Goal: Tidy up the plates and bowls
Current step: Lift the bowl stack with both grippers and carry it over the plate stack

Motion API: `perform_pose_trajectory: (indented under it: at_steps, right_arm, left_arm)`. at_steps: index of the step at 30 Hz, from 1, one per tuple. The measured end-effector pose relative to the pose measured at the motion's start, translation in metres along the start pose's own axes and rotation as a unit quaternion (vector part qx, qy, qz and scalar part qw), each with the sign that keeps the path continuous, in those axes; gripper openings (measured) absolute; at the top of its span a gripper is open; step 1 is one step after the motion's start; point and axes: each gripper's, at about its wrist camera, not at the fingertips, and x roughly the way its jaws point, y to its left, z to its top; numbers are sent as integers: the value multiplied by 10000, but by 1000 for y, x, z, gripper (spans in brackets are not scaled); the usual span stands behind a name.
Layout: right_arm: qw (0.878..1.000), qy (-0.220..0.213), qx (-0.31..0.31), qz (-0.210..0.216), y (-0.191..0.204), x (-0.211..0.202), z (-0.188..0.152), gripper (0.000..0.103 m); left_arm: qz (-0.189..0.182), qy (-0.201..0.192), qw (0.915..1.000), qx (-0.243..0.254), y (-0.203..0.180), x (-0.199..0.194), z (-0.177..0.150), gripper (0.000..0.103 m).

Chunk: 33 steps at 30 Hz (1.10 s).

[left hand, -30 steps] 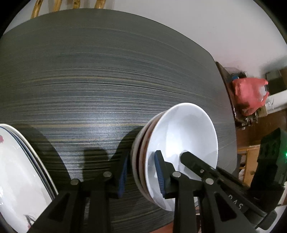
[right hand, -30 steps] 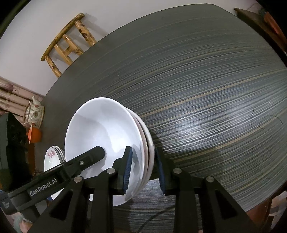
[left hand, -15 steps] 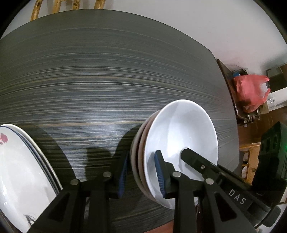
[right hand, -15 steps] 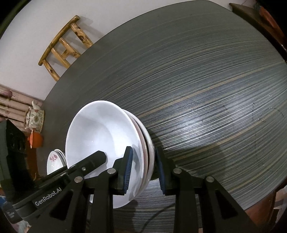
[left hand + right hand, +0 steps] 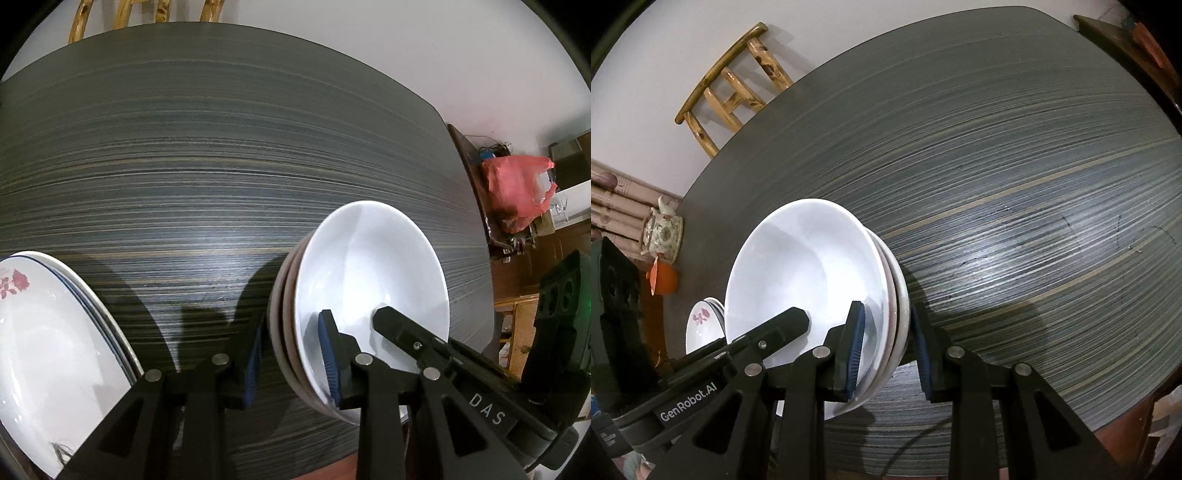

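A stack of white bowls (image 5: 369, 273) (image 5: 801, 266) hangs tilted just above the dark striped table (image 5: 184, 147), casting a shadow below. My left gripper (image 5: 291, 358) is shut on the stack's rim, one blue pad inside the top bowl and one outside. My right gripper (image 5: 888, 350) is shut on the opposite rim in the same way. Each view shows the other gripper's black finger (image 5: 406, 332) (image 5: 775, 328) reaching into the top bowl. A stack of white plates with a red flower print (image 5: 44, 332) (image 5: 701, 325) sits on the table to the left of the bowls.
A wooden chair (image 5: 727, 85) stands at the table's far side. Beyond the left edge are a flowered teapot (image 5: 663, 232) and an orange object (image 5: 665, 280). A red plastic bag (image 5: 517, 188) lies on a side cabinet to the right.
Both grippers keep their grip on the bowl stack. The views have drifted slightly, and the flowered plates show a little more in the left wrist view.
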Motion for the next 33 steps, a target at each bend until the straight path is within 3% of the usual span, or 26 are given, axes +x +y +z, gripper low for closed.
perform_pose_trajectory:
  at_steps: [16, 33]
  right_arm:
    - [9998, -103, -175, 43, 18, -14, -4, 25]
    - [9982, -145, -546, 186, 65, -24, -12, 25]
  left_arm:
    - [-7, -246, 9997, -4, 4, -19, -10, 29]
    - [69, -578, 9981, -181, 43, -65, -26, 29]
